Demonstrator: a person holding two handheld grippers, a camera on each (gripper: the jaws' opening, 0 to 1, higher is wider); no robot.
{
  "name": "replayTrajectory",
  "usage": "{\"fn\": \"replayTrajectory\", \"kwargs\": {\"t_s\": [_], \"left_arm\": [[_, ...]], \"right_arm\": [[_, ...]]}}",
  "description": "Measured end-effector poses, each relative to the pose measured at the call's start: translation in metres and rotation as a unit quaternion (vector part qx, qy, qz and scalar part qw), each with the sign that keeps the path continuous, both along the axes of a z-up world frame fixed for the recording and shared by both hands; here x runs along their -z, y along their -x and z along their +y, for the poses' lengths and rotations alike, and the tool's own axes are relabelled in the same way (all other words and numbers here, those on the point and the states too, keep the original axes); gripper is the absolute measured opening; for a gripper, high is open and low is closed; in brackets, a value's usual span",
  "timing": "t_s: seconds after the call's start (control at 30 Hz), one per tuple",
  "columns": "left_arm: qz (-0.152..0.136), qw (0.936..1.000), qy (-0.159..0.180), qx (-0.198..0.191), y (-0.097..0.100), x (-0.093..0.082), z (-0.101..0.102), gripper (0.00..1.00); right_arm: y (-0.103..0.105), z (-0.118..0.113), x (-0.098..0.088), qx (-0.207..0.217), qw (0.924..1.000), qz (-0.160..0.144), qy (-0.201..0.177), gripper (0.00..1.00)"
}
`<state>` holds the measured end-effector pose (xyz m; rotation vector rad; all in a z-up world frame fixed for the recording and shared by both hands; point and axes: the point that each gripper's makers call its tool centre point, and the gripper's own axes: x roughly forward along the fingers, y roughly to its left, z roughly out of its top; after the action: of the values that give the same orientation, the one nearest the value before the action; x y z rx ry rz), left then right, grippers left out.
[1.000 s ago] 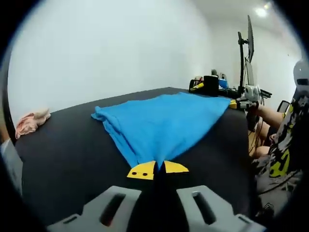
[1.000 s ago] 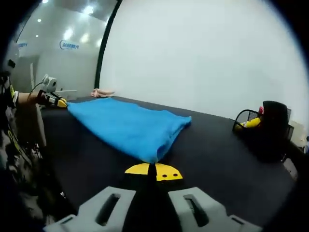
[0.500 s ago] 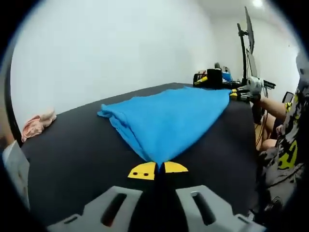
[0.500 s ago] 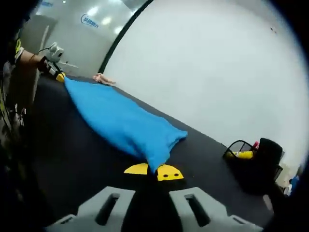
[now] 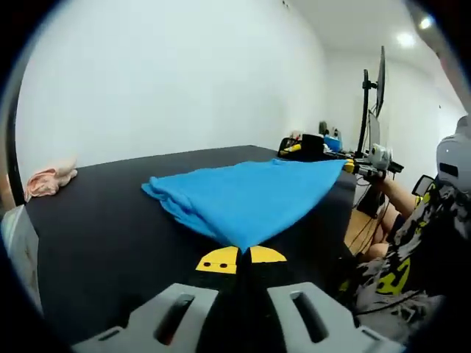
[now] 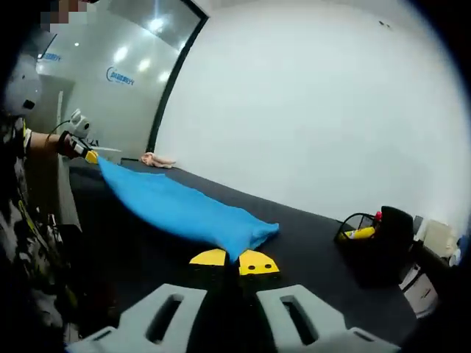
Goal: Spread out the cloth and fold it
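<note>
While the blue cloth [image 5: 246, 195] is hanging stretched between the two grippers, its near corners are being pinched: the left gripper [image 5: 241, 259] is holding one corner with its yellow-tipped fingers [image 5: 218, 259] closed on the fabric, and the right gripper [image 6: 235, 261] is clamping another corner the same way. In the left gripper view the right gripper [image 5: 362, 163] is showing far off at the counter's edge, a person's forearm behind it; in the right gripper view the left gripper [image 6: 82, 151] is showing at the cloth's distant end.

The cloth is lying mostly on the black counter [image 5: 103, 213], soft and matte, with a bunched, rolled fold along its far side. Wide bare counter is lying open beside it. A crumpled pink rag [image 5: 48, 177] is resting well apart near the far edge by the white wall. A black wire basket [image 6: 372, 237] holding a yellow item is sitting at the counter's other end, away from the cloth. A monitor on a stand [image 5: 377, 88] is rising beyond the edge.
</note>
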<state>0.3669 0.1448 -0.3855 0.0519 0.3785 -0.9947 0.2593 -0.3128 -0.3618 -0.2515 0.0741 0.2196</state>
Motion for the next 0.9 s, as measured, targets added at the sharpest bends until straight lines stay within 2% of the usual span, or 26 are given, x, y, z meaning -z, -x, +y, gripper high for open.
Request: {"fn": "replayTrajectory", "kwargs": {"t_s": [0.03,0.07,0.1,0.13,0.23,0.27,0.3,0.33,0.37,0.43,0.47,0.5,0.53,0.57,0.6,0.63,0.7,0.73,0.77,0.83,0.9], "left_arm": [[0.001,1.0,-0.001,0.003,0.005,0.003,0.001,0.0],[0.008,0.9999,-0.009,0.011,0.011,0.011,0.003,0.0],[0.006,0.9998,-0.015,0.006,0.012,0.017,0.006,0.0],[0.008,0.9998,-0.018,0.003,0.012,0.026,0.009,0.0],[0.01,0.9998,-0.016,0.001,0.009,0.039,0.012,0.02],[0.02,0.9997,-0.013,0.009,0.01,0.039,0.012,0.04],[0.033,0.9994,0.007,0.008,0.01,0.035,0.012,0.06],[0.044,0.9975,0.055,0.003,0.007,0.022,0.013,0.07],[0.053,0.9949,0.086,0.0,0.004,0.013,0.016,0.08],[0.064,0.986,0.153,-0.016,-0.008,-0.011,0.027,0.12],[0.059,0.9788,0.193,-0.036,-0.021,-0.025,0.036,0.16],[0.051,0.9745,0.213,-0.048,-0.029,-0.032,0.041,0.2],[0.048,0.9706,0.229,-0.058,-0.037,-0.038,0.043,0.22],[0.043,0.9634,0.255,-0.071,-0.048,-0.046,0.046,0.21],[0.05,0.9555,0.279,-0.081,-0.055,-0.051,0.046,0.22],[0.064,0.9468,0.306,-0.076,-0.059,-0.055,0.039,0.23],[0.076,0.9349,0.338,-0.075,-0.069,-0.058,0.029,0.24],[0.069,0.9329,0.344,-0.081,-0.074,-0.058,0.027,0.24],[0.069,0.9332,0.342,-0.085,-0.079,-0.055,0.021,0.24],[0.065,0.9319,0.344,-0.093,-0.086,-0.054,0.016,0.24],[0.056,0.9344,0.337,-0.1,-0.094,-0.051,0.011,0.22]], "right_arm": [[0.004,-0.003,0.007,0.007,0.9999,0.012,0.005,0.01],[0.01,-0.003,0.018,0.008,0.9996,0.027,-0.008,0.01],[0.013,-0.002,0.024,0.007,0.9993,0.032,-0.016,0.01],[0.015,0.004,0.036,0.003,0.9984,0.039,-0.042,0.01],[0.017,0.009,0.059,0.002,0.9971,0.055,-0.052,0.03],[0.02,0.013,0.062,0.001,0.995,0.061,-0.079,0.08],[0.023,0.012,0.059,0.002,0.9936,0.057,-0.097,0.12],[0.026,0.012,0.054,0.0,0.9922,0.047,-0.116,0.15],[0.03,0.011,0.049,0.002,0.9901,0.037,-0.135,0.18],[0.042,0.003,0.037,0.016,0.9821,0.016,-0.187,0.18],[0.047,-0.004,0.03,0.034,0.9729,0.002,-0.229,0.18],[0.05,-0.005,0.025,0.044,0.9669,-0.004,-0.252,0.2],[0.052,-0.01,0.022,0.062,0.9561,-0.008,-0.286,0.22],[0.052,-0.014,0.02,0.076,0.9487,-0.012,-0.307,0.25],[0.051,-0.018,0.02,0.094,0.9418,-0.013,-0.322,0.29],[0.049,-0.019,0.023,0.11,0.9387,-0.01,-0.327,0.32],[0.044,-0.021,0.034,0.136,0.9334,0.008,-0.332,0.33],[0.042,-0.023,0.039,0.148,0.9275,0.013,-0.343,0.34],[0.039,-0.026,0.047,0.169,0.9152,0.023,-0.365,0.33],[0.035,-0.023,0.053,0.171,0.9006,0.033,-0.398,0.32],[0.032,-0.027,0.05,0.188,0.8882,0.015,-0.419,0.28]]}}
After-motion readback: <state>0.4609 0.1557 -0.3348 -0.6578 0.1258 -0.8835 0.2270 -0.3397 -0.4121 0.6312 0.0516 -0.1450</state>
